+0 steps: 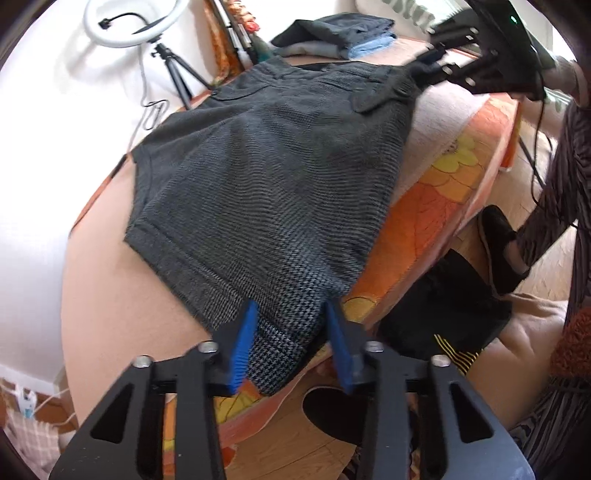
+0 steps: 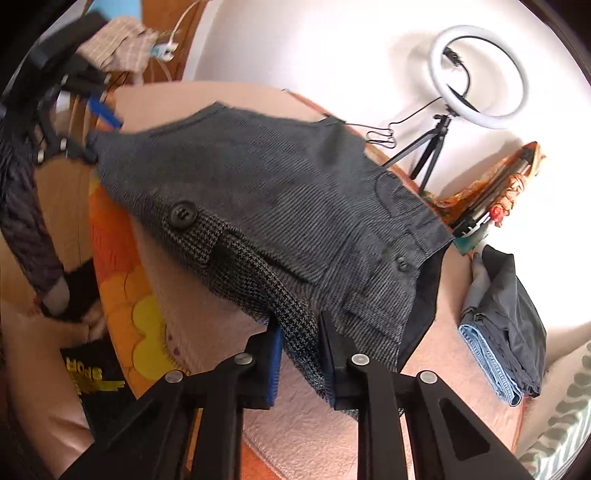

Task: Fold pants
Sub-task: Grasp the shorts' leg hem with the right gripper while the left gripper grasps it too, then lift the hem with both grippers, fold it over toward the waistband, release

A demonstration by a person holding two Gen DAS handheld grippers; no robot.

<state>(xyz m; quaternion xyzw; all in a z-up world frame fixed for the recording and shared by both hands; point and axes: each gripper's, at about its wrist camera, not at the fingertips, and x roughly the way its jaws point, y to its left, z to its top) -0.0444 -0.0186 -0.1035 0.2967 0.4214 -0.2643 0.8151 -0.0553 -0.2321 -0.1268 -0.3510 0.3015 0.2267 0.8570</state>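
Dark grey houndstooth pants [image 1: 266, 177] lie spread on the pink bed cover [image 1: 110, 295], folded lengthwise. My left gripper [image 1: 290, 310] is shut on the near hem corner, and the cloth bunches between its blue pads. In the right wrist view the pants [image 2: 288, 192] show a black button and the waistband, and my right gripper [image 2: 300, 321] is shut on the waist corner. Each gripper shows in the other's view: the right gripper [image 1: 424, 70] at the far waistband, the left gripper [image 2: 94, 147] at the far hem. The pants stretch taut between them.
A stack of folded clothes [image 1: 340, 33] [image 2: 506, 325] lies at the head of the bed. A ring light on a tripod [image 1: 133, 22] [image 2: 480, 77] stands by the white wall. An orange flowered blanket [image 1: 443, 177] edges the bed, with a black bag [image 1: 443, 325] and a person's slippered foot [image 1: 502, 251] beside it.
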